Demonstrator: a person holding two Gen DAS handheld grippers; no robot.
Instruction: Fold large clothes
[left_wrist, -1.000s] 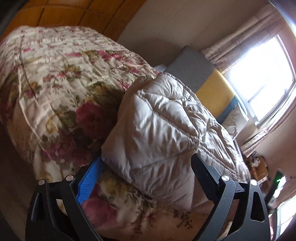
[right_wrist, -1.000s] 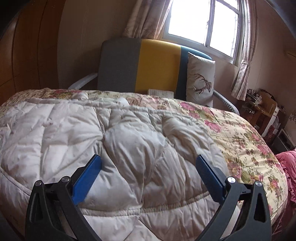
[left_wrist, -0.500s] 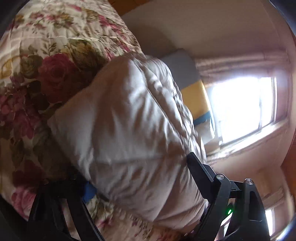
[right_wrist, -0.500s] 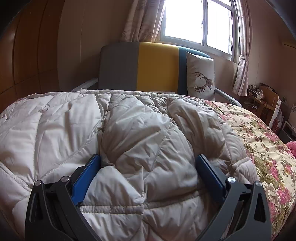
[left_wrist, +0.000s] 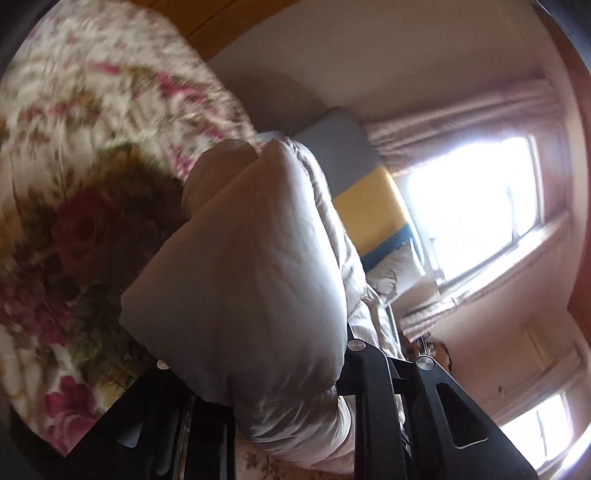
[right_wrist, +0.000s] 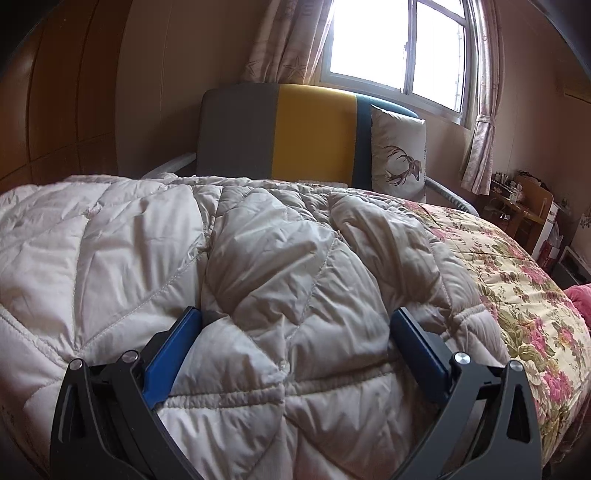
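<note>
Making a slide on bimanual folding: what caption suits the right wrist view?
Right claw, jaws spread wide, pressed into a beige quilted coat on a floral bedspread.

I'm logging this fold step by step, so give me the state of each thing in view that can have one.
padded coat: lying on the bed, bunched between both grippers
left gripper: fingers around a coat fold, closure hidden
right gripper: open, fingers pressed into the coat
floral bedspread: spread flat
curtains: drawn aside
</note>
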